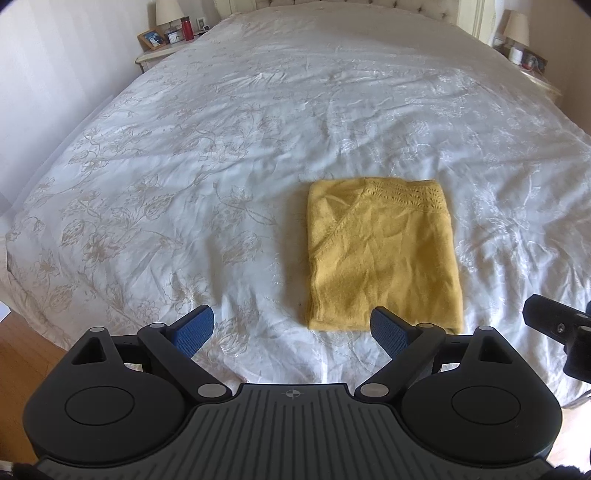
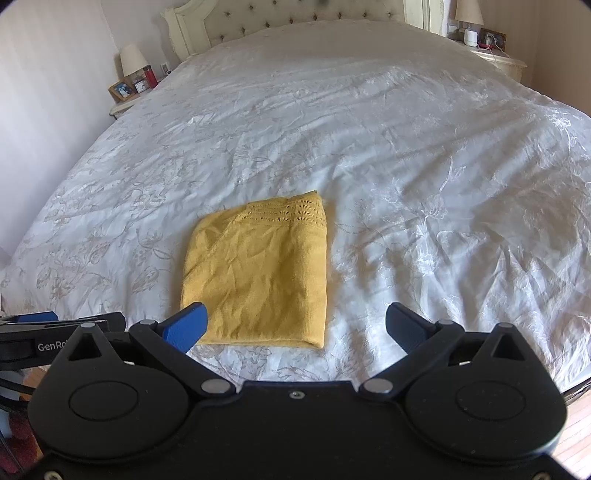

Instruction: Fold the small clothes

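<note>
A yellow knit garment (image 1: 384, 254) lies folded into a neat rectangle on the white bedspread (image 1: 221, 147), lace trim at its far edge. It also shows in the right wrist view (image 2: 258, 273). My left gripper (image 1: 293, 328) is open and empty, held above the bed's near edge, just short and left of the garment. My right gripper (image 2: 295, 326) is open and empty, just short of the garment's near edge. Part of the right gripper (image 1: 557, 325) shows at the right of the left wrist view, and the left gripper (image 2: 55, 328) shows at the left of the right wrist view.
The bed has a tufted headboard (image 2: 295, 18) at the far end. A nightstand on the far left holds a lamp (image 1: 168, 14), a photo frame (image 1: 152, 38) and a red bottle (image 1: 187, 28). Another nightstand with a lamp (image 1: 517, 31) stands far right. Wooden floor (image 1: 22, 369) lies below the bed's near edge.
</note>
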A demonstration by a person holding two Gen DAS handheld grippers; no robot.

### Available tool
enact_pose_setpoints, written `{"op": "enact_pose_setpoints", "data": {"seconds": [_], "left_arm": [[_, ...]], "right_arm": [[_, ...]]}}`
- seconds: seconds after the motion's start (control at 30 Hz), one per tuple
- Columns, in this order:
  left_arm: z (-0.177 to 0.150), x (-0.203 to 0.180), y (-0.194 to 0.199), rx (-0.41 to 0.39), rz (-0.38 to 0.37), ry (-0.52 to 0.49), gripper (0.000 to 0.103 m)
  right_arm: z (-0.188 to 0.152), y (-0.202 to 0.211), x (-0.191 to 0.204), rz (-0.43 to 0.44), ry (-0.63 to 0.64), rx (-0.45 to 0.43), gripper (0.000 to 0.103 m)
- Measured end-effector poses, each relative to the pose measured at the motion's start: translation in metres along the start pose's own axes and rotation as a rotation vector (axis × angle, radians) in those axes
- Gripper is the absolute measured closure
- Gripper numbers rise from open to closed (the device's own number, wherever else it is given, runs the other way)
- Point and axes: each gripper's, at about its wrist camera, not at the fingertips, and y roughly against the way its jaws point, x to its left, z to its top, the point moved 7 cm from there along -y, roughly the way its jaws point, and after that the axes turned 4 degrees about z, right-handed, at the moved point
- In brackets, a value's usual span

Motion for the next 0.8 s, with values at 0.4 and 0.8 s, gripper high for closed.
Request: {"op": "enact_pose_setpoints", "data": {"seconds": [0.4,0.8], "left_arm": [[-0.002,-0.006,-0.006,0.031,-0.016,-0.001,0.01],[0.0,-0.009,-0.013,0.046,-0.019,-0.01,0.01]], "right_arm": [[-0.001,-0.006,-0.004,0.018,-0.014,0.019,0.001],[-0.001,-0.015,-0.003,0.03,-0.027,0.037,0.001]]}}
